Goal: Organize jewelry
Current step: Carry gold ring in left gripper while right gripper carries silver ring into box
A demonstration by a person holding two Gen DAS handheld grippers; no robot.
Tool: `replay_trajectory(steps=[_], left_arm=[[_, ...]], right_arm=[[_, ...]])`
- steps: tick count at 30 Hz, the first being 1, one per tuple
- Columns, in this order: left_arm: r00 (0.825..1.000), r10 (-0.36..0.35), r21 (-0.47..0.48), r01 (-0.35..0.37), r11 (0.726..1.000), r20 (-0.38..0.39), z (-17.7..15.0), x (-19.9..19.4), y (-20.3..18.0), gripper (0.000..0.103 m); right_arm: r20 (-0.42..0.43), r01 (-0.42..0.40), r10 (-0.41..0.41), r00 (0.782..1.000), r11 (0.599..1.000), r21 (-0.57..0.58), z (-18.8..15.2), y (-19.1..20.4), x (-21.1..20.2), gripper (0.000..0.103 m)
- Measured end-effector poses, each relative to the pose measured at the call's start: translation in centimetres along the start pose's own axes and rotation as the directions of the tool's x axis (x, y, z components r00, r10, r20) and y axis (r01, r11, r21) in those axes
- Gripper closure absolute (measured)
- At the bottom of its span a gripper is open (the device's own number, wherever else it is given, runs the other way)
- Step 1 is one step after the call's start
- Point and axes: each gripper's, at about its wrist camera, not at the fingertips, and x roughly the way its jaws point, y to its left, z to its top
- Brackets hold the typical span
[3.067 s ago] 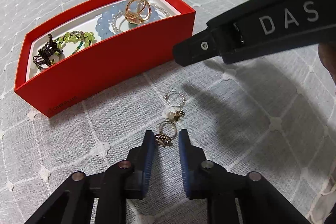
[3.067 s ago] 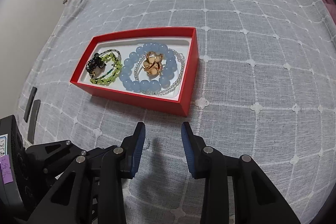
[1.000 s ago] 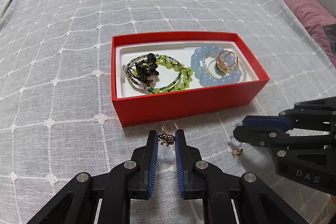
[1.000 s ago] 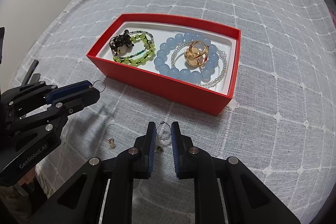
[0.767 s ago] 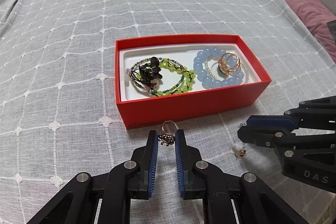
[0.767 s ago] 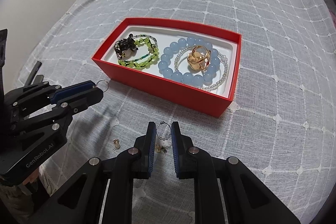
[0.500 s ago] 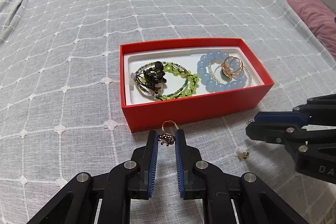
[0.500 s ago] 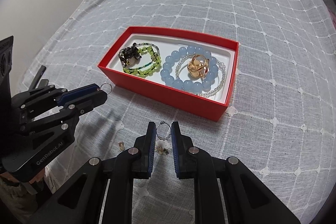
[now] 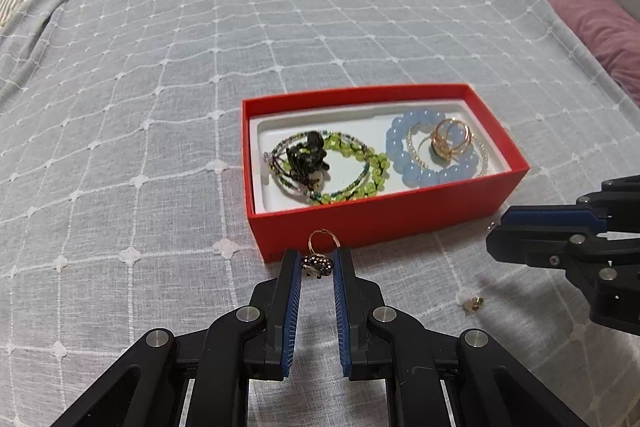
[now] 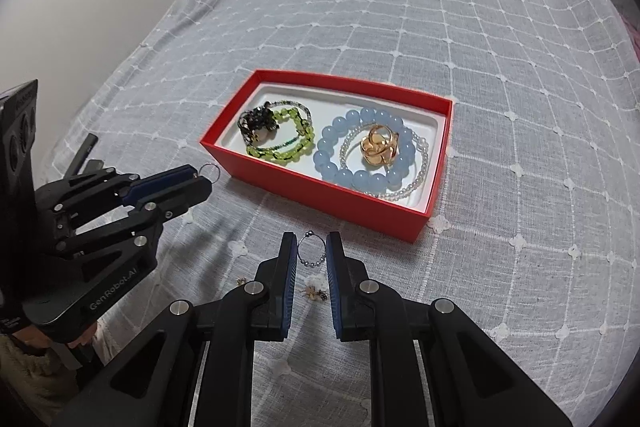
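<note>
My left gripper (image 9: 316,257) is shut on a gold ring with a dark studded top (image 9: 318,263), held just in front of the red box (image 9: 380,221). My right gripper (image 10: 311,247) is shut on a thin hoop ring strung with small silver beads (image 10: 313,264), near the box's front wall (image 10: 320,195). In the box lie a green bead bracelet (image 9: 360,163), a dark flower piece (image 9: 306,157), a blue bead bracelet (image 9: 404,163) and a gold ring (image 9: 450,143). Each gripper shows in the other's view: the right gripper (image 9: 493,231), the left gripper (image 10: 202,177).
A grey bedcover with a white grid (image 9: 160,107) lies under everything. Small loose earring pieces rest on it (image 9: 474,303), (image 10: 316,293), (image 10: 241,281). A pink pillow (image 9: 600,27) is at the right edge, and a white wall (image 10: 100,7) runs along the bed's left side.
Both grippers, open over the cloth three seconds ago, have shut on their rings. Over the last second the right one has risen a little with its ring; the left has stayed put.
</note>
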Motion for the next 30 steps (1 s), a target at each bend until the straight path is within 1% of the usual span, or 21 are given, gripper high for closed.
replay_trajectory(steps=[6, 14, 17, 20, 24, 27, 30], left_arm=[[0.999, -0.001, -0.018, 0.002, 1.0, 0.042, 0.5, -0.7, 0.3, 0.092], [0.996, -0.024, -0.047, 0.028, 0.998, 0.084, 1.5, -1.2, 0.6, 0.092], [0.995, -0.036, -0.052, 0.041, 0.998, 0.091, 1.9, -1.2, 0.5, 0.092], [0.995, -0.017, -0.028, 0.02, 0.999, 0.096, 2.3, -0.9, 0.0, 0.092], [0.994, -0.044, -0.033, 0.048, 0.998, 0.1, 3.0, -0.4, 0.0, 0.092], [0.993, -0.042, -0.029, 0.045, 0.999, 0.109, 3.6, 0.2, 0.0, 0.092], [0.993, -0.068, -0.044, 0.073, 0.996, 0.099, 3.9, 0.9, 0.1, 0.092]], right_arm=[[0.033, -0.018, 0.018, 0.999, 1.0, 0.004, 0.4, 0.0, -1.2, 0.088], [0.078, -0.035, 0.032, 0.996, 0.999, 0.036, 1.2, -1.1, -2.5, 0.088], [0.086, -0.047, 0.042, 0.995, 0.997, 0.057, 1.5, -1.7, -2.5, 0.088], [0.092, -0.051, 0.044, 0.995, 0.996, 0.069, 1.9, -2.0, -2.6, 0.088], [0.11, -0.059, 0.05, 0.993, 0.994, 0.088, 2.5, -2.6, -2.6, 0.087], [0.119, -0.069, 0.057, 0.991, 0.992, 0.102, 3.1, -2.9, -2.4, 0.087], [0.126, -0.068, 0.053, 0.991, 0.992, 0.111, 3.7, -3.1, -1.8, 0.087]])
